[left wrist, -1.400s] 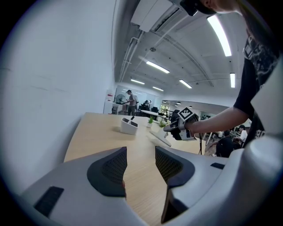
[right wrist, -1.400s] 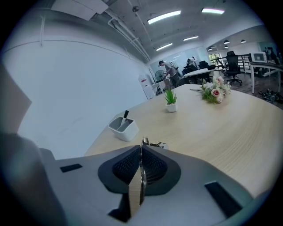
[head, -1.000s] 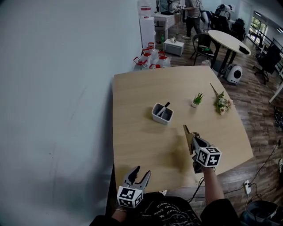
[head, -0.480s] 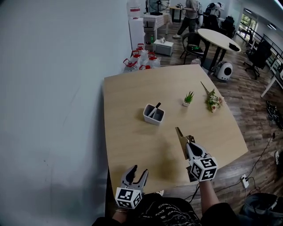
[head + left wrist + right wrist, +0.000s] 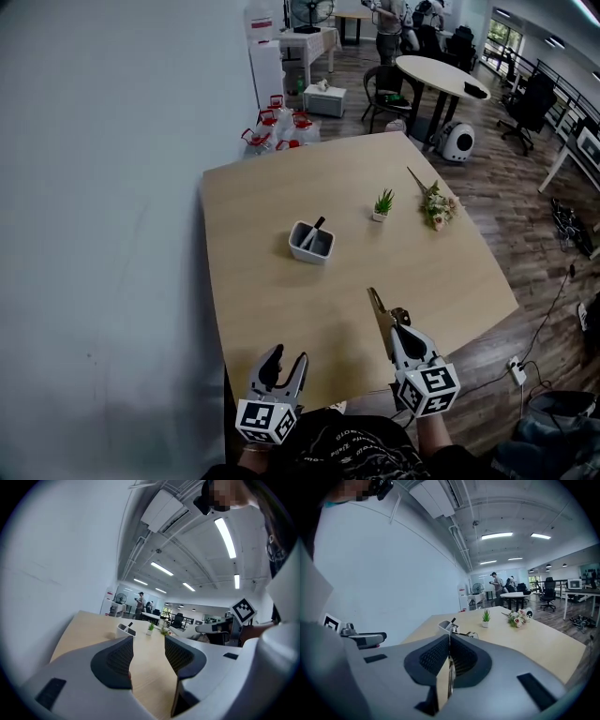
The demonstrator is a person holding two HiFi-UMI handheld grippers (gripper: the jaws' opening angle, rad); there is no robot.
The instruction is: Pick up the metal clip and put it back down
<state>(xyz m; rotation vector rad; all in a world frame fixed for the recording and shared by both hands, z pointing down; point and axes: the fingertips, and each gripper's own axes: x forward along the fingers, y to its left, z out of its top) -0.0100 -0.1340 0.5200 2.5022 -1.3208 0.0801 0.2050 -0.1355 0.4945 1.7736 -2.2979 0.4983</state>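
Metal clip [image 5: 378,305] clamped in the right hand-held gripper [image 5: 397,326] above the worktop [image 5: 281,197]; left hand-held gripper [image 5: 288,360] gapes empty.

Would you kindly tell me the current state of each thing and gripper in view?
metal clip: clamped in the right gripper, lifted off the table.
right gripper: shut on the metal clip.
left gripper: open, empty.
white holder: upright, dark pen inside.
potted plant: upright.
flower bunch: lying on the table.
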